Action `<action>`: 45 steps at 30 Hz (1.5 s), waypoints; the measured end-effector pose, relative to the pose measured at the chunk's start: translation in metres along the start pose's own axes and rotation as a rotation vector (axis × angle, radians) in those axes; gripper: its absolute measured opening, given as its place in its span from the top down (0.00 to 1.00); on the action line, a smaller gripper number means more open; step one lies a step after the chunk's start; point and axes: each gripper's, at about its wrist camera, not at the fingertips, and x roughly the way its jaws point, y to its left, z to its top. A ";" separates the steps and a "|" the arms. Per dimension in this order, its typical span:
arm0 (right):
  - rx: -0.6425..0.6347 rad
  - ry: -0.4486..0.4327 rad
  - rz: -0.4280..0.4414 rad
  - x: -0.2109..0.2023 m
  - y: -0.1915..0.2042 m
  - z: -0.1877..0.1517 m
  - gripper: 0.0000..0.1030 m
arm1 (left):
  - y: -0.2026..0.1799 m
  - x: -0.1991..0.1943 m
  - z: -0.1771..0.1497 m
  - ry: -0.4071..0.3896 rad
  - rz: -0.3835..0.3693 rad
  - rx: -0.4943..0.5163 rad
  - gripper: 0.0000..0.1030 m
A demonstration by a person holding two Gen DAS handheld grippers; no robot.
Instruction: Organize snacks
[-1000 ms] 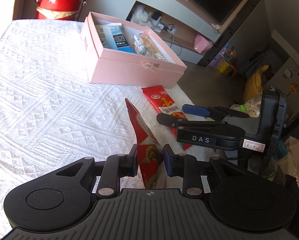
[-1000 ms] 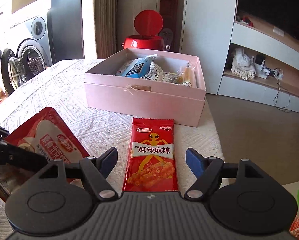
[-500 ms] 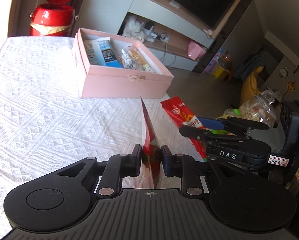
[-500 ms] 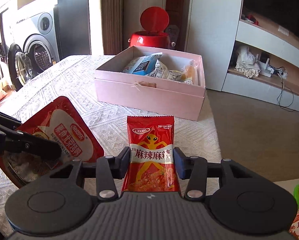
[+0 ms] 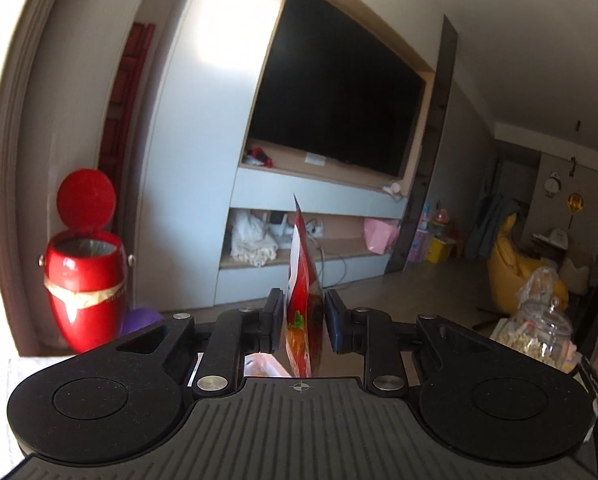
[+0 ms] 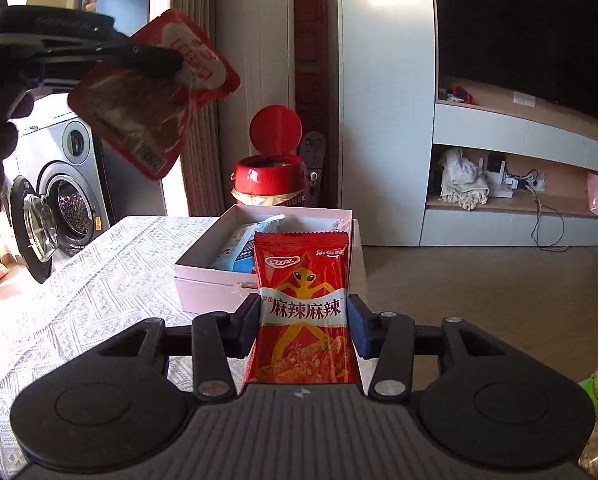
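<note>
1. Right gripper [image 6: 303,326] pinched the red alien-print snack packet [image 6: 303,304] across its width, at the white label band. The packet's long axis ran forward along the fingers, top edge pointing at the box.
2. Pink box [image 6: 215,288] sat straight ahead of and below the right gripper, open, on the white textured tablecloth [image 6: 91,280]. The held packet's top overlapped the box's near wall in that view. Right hand looked the nearer one to the box.
3. Left gripper [image 5: 299,320] was clamped on the flat red pouch [image 5: 303,280], seen edge-on in its own view and standing upright between the pads. In the right view it hung high at upper left, tilted, well above the table and farther from the box.
4. The box barely showed in the left view, so judge the left's path from the right view.
5. Materials: both packs were glossy film, thin, floppy. The pouch was wide with rounded corners, the packet narrow with a crimped top seal. The box was rigid card, already holding a blue packet [image 6: 239,252] and other wrappers.
6. Likely next: carry forward and drop in.
</note>
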 end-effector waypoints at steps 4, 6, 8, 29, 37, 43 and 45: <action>-0.003 0.021 -0.012 0.005 -0.005 -0.004 0.56 | 0.043 0.017 -0.028 0.066 0.032 -0.165 0.72; -0.005 0.042 -0.038 0.008 -0.010 -0.008 0.56 | 0.055 0.007 -0.054 0.087 0.070 -0.192 0.72; 0.000 0.069 -0.064 0.015 -0.016 -0.010 0.56 | 0.062 -0.008 -0.079 0.105 0.094 -0.204 0.72; -0.044 0.114 -0.007 0.156 0.030 0.139 0.28 | 0.029 -0.018 -0.160 0.370 0.398 0.024 0.72; -0.079 0.210 -0.015 0.125 0.043 0.032 0.28 | 0.026 -0.019 -0.182 0.377 0.453 0.066 0.72; -0.005 0.304 -0.057 0.121 0.043 -0.033 0.28 | 0.025 -0.012 -0.217 0.401 0.446 0.028 0.67; 0.027 0.331 -0.074 0.124 0.041 -0.047 0.27 | 0.020 -0.009 -0.218 0.400 0.446 0.036 0.59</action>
